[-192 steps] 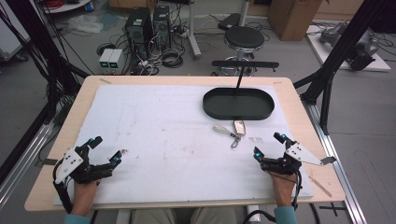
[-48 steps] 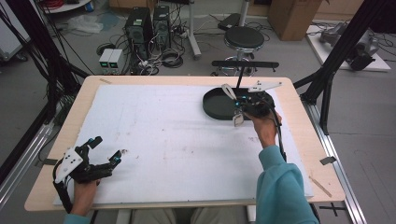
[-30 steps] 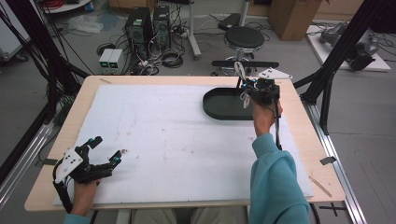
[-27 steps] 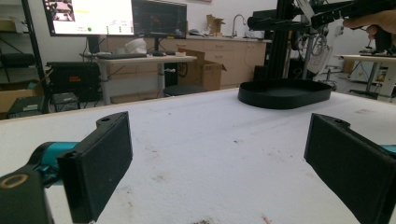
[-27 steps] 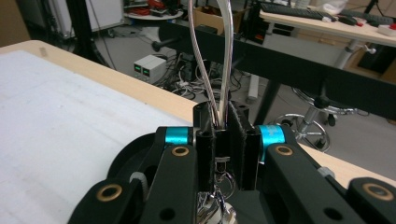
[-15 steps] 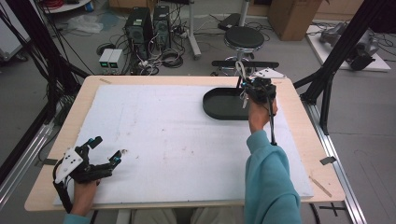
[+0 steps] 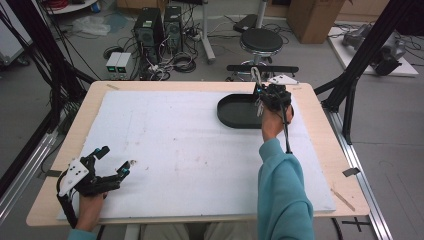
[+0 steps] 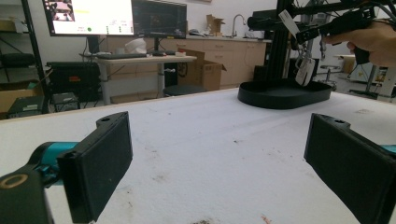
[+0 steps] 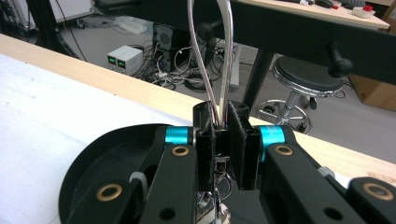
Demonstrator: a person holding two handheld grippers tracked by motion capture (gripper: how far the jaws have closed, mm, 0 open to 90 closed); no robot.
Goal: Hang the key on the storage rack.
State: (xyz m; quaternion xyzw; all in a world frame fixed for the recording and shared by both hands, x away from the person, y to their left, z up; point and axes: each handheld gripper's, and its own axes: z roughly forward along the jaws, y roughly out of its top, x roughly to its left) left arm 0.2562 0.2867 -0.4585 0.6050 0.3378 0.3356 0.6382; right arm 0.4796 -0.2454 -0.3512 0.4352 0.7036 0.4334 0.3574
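We count two claws, one black tray and one metal loop with a pale tag hanging from it.

Left to right in the high view: the left claw (image 7: 114,161) rests on the white mat (image 7: 175,145) at the near left corner of the table (image 7: 320,145), its jaws spread wide with nothing between them. The black oval tray (image 7: 235,111) sits at the far right of the mat. The right claw (image 7: 259,87) is held above the tray's right end by the person's right hand (image 7: 272,120), the teal sleeve (image 7: 280,195) reaching up from the near edge.

The left claw view shows what the high view does not resolve: the tag (image 8: 305,71) dangles below the right claw (image 8: 303,33), just above the tray (image 8: 282,93), apart from its floor as far as we can tell. The same view shows its own two jaws well apart over bare mat.

The right claw view shows the grip itself: the jaws are closed narrow on the metal loop (image 9: 219,56), whose two wire legs run between the pads. The loop's long axis stands upright, its closed end pointing up past the top of the frame. Small metal rings (image 9: 219,186) hang below the jaws, over the tray (image 9: 93,172).
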